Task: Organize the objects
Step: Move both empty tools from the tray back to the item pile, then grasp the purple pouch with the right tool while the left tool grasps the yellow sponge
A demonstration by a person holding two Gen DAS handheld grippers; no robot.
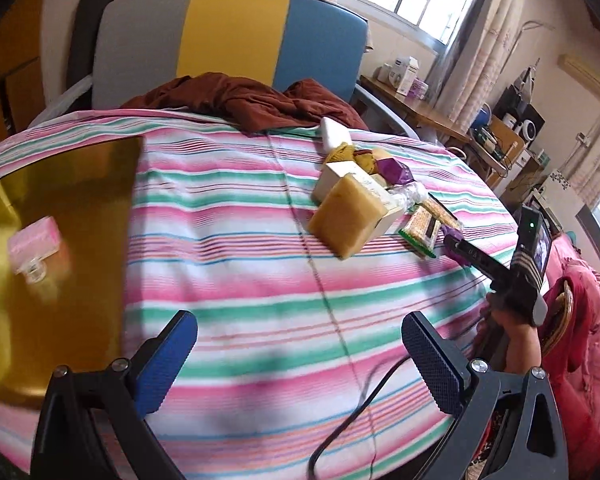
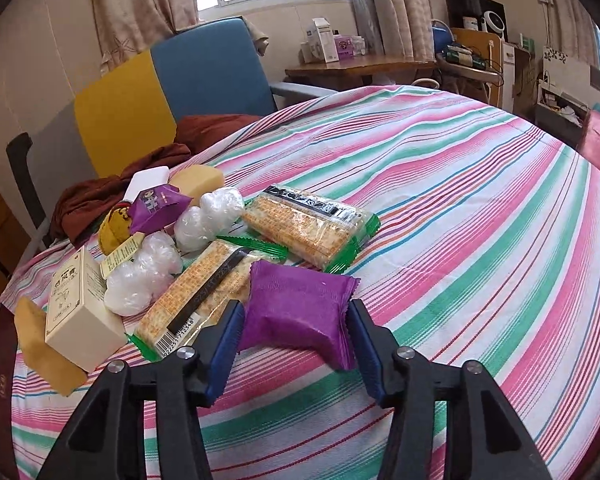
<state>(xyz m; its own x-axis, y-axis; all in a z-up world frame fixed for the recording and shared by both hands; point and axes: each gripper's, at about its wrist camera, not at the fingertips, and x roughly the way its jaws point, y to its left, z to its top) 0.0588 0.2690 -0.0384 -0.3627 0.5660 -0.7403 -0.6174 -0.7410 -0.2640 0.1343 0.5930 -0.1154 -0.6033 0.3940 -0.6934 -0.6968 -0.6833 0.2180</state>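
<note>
- Purple packet (image 2: 300,312): a matte, crinkled foil pillow with zigzag crimped ends, lying on the striped cloth (image 2: 480,220) between the right gripper's (image 2: 296,344) blue ribbed pads; both pads sit against its sides in a pinch.
- Cracker packs: two flat, clear-wrapped slabs with green sawtooth edges, one (image 2: 308,228) behind the purple packet, the other (image 2: 204,292) just left of it, with a black band and barcode.
- White bundles (image 2: 140,276): lumpy balls in glossy, crumpled film, clustered left of the crackers.
- Cream box (image 2: 80,312): a small rectangular carton with printed characters, leaning on a tan, waxy-looking block (image 2: 40,340).
- Small purple pouch (image 2: 156,208) sits further back beside a yellow, dark-spotted lump (image 2: 116,228).
- Left gripper (image 1: 300,360): jaws spread wide over bare cloth, nothing between the dimpled blue pads (image 1: 164,364).
- Gold tray (image 1: 60,240): a shiny, mirror-like surface at the left of the cloth, holding a pink, clear-edged case (image 1: 34,250), blurred.
- Maroon fabric (image 1: 252,100) lies rumpled at the far edge, against a chair (image 1: 232,28) panelled in grey, yellow and blue.
</note>
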